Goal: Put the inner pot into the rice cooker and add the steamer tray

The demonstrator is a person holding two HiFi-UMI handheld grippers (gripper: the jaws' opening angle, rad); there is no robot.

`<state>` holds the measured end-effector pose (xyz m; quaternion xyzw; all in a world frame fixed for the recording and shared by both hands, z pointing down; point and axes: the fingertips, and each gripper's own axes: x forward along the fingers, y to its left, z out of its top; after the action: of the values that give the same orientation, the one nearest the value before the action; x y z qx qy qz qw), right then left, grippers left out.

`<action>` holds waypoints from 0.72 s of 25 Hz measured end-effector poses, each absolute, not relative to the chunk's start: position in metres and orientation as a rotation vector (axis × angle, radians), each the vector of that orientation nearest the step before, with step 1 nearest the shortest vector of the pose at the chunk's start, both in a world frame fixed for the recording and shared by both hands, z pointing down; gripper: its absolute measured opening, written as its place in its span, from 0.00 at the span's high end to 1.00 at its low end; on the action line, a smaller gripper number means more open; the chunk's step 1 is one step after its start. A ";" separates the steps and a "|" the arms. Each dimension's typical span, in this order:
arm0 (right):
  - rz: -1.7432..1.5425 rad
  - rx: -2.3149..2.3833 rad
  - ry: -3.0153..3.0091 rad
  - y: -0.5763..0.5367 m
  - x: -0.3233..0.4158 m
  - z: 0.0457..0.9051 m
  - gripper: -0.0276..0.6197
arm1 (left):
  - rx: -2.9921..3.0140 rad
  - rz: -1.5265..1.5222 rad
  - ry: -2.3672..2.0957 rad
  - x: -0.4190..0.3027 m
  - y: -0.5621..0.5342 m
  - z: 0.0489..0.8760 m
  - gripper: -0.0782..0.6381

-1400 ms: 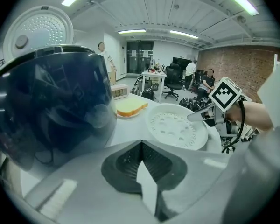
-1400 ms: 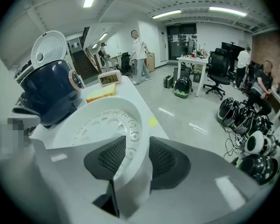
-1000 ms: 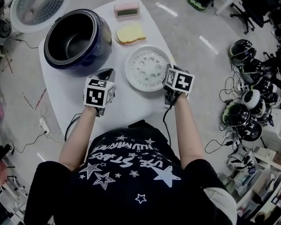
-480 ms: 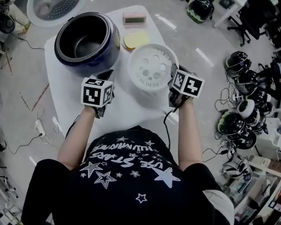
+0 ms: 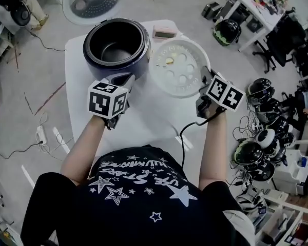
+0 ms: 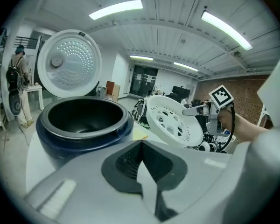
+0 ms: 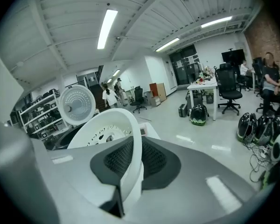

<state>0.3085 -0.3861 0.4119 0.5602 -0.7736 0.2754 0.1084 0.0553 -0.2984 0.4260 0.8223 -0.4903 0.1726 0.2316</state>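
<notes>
Head view: steamer tray (image 5: 178, 68) now lifted off table (image 5: 149, 114), rim pinched in right tongs (image 5: 204, 80); left tongs (image 5: 121, 81) closed, empty. Rice cooker (image 5: 116, 47) next.

Work goes on in what looks like an open-plan lab and office hall. A ribbed white ceiling (image 6: 177, 13) carries long strip lights (image 7: 107, 27) over a polished grey floor (image 5: 36, 70), and one side ends in a bare brick wall (image 6: 254, 90). Glazed doors (image 7: 185, 64) close the far end. A desk (image 7: 203, 84) stands there with a black swivel chair (image 7: 229, 87) beside it and a monitor (image 7: 233, 57) behind, while a person (image 7: 273, 80) sits at the right edge. Metal shelving (image 7: 35, 113) lines the left wall. Rows of black-and-white helmet-like devices (image 5: 249, 152) trail cables across the floor, and a power strip (image 5: 40, 134) lies near the white work table (image 5: 138, 122).
</notes>
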 end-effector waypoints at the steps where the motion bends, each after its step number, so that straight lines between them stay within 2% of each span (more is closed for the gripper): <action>1: 0.791 1.633 -2.293 -0.389 0.300 0.405 0.85 | 2.260 0.458 -1.361 0.047 -0.298 0.421 0.89; 11: 0.648 1.447 -2.470 -0.419 0.238 0.345 0.85 | 2.191 0.346 -1.581 -0.028 -0.290 0.379 0.89; 18: 0.617 1.253 -2.599 -0.451 0.140 0.325 0.85 | 2.084 0.308 -1.734 -0.093 -0.284 0.376 0.89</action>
<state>0.1396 -0.4511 0.3250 0.4228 -0.8769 0.2082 0.0951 -0.0929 -0.2840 0.3756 0.7476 -0.6219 0.1105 0.2052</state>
